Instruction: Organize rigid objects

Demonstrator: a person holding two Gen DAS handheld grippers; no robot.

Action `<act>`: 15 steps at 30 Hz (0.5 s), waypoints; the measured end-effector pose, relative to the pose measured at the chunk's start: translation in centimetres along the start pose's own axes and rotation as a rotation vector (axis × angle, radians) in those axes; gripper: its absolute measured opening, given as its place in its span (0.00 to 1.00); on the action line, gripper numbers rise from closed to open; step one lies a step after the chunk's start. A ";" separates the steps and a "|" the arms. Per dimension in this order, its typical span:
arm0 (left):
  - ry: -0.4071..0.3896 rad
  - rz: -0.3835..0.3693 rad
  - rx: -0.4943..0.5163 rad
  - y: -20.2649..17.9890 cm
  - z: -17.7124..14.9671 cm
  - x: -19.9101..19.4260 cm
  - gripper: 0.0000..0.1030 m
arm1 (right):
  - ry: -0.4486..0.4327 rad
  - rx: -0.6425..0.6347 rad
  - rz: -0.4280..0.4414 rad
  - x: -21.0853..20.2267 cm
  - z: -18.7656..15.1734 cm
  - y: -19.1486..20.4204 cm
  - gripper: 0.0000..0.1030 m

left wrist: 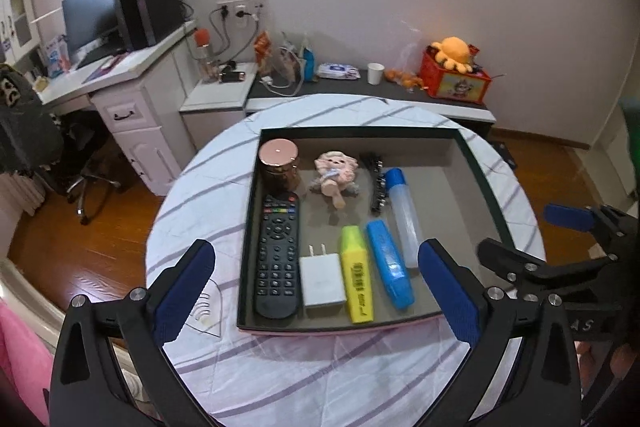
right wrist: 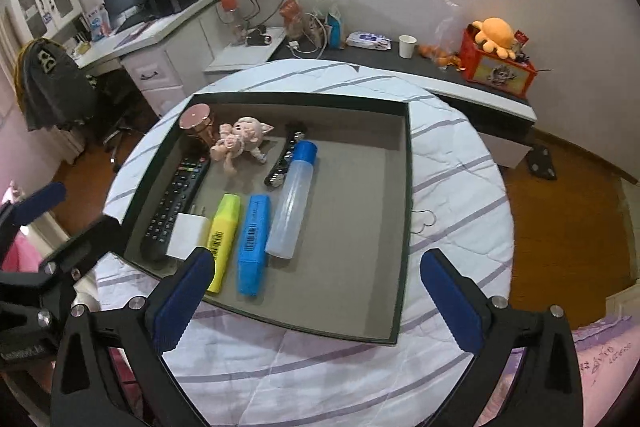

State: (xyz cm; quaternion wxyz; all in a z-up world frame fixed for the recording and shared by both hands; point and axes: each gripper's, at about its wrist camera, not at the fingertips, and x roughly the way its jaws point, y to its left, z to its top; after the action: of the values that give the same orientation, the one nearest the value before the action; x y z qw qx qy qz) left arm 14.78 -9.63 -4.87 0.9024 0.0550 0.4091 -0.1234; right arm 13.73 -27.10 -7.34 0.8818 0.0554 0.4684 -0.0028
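A dark shallow tray (left wrist: 360, 131) lies on the round striped table. In it are a black remote (left wrist: 278, 255), a white charger (left wrist: 322, 281), a yellow highlighter (left wrist: 357, 277), a blue highlighter (left wrist: 390, 265), a clear bottle with a blue cap (left wrist: 404, 215), a black watch (left wrist: 376, 183), a pink figurine (left wrist: 336, 173) and a copper-lidded jar (left wrist: 279, 163). My left gripper (left wrist: 316, 249) hangs open above the tray's near edge, holding nothing. My right gripper (right wrist: 316, 259) is open and empty too, over the tray's (right wrist: 408, 187) near right part.
The striped tablecloth (right wrist: 460, 163) shows around the tray. Behind the table runs a low dark shelf (left wrist: 360, 91) with a paper cup (left wrist: 375, 73), a red box (left wrist: 456, 79) and clutter. A white desk with a monitor (left wrist: 90, 15) and a chair stands at the left.
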 end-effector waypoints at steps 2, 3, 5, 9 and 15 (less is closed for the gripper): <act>0.002 -0.003 -0.014 0.1 0.2 0.3 1.00 | -0.007 0.002 -0.014 0.0 0.2 -0.1 1.00; 0.006 -0.004 -0.015 0.2 0.3 0.5 1.00 | -0.007 0.004 -0.014 0.0 0.2 -0.1 1.00; 0.014 -0.002 -0.016 0.2 0.4 1.0 1.00 | -0.009 0.007 -0.022 0.0 0.5 -0.3 1.00; 0.027 0.009 -0.018 0.3 0.6 1.9 1.00 | -0.014 0.010 -0.029 0.2 0.9 -0.7 1.00; 0.044 0.024 -0.014 -0.1 1.0 3.1 1.00 | -0.024 0.001 -0.019 0.2 1.6 -0.6 1.00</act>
State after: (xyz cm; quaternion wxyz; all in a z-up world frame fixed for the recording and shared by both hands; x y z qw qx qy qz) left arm 17.46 -10.53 -6.52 0.8950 0.0563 0.4289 -0.1086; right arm 15.13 -27.80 -6.71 0.8872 0.0513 0.4584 -0.0119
